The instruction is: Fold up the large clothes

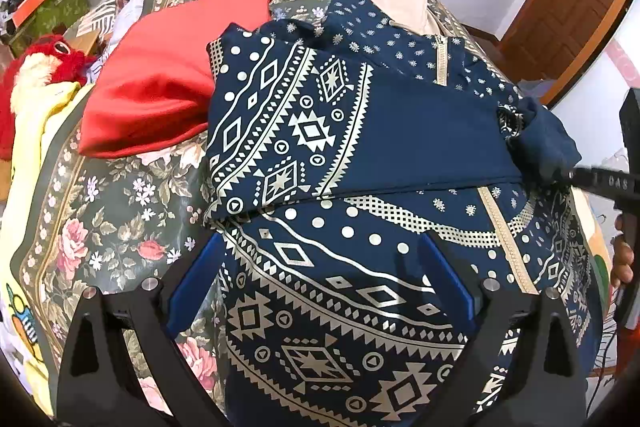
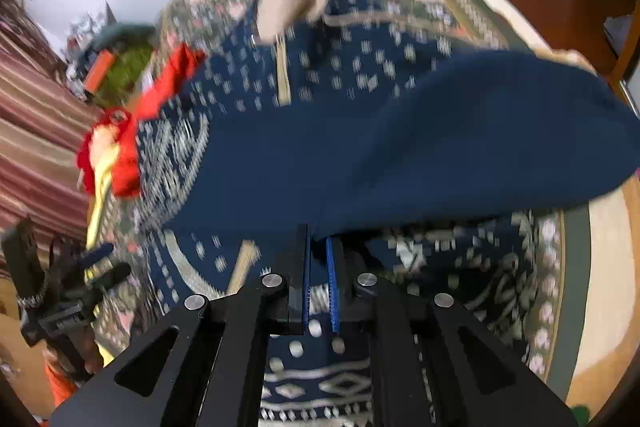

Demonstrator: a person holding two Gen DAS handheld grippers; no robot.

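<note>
The bed [image 1: 120,195] took up most of the shot, covered in a smooth floral spread, dark green with pink roses and a gold-ish border. On top of that lay the navy garment [image 1: 360,267], a big thin cotton-looking piece with cream geometric print (diamonds, zigzag bands, dots, little star motifs), a beige placket strip down the middle and a pale beige lining showing at the neck end. One patterned section was already folded over across the body, showing a plain navy underside. Next biggest was a red cloth [image 1: 160,75], soft and matte, lumpy like a cushion, sitting just beside the garment's left edge. Further left sat a fuzzy red plush toy [image 1: 44,63] and a pale yellow sheet [image 1: 28,167]. The left gripper [image 1: 320,279] hovered over the lower patterned part with its blue-padded jaws spread wide, holding nothing. The right gripper [image 2: 318,287] had its ribbed blue pads nearly together, pinching the plain navy edge of the garment's fold and lifting it; that view was pretty motion-blurred, so the fine print detail there was mush.
</note>
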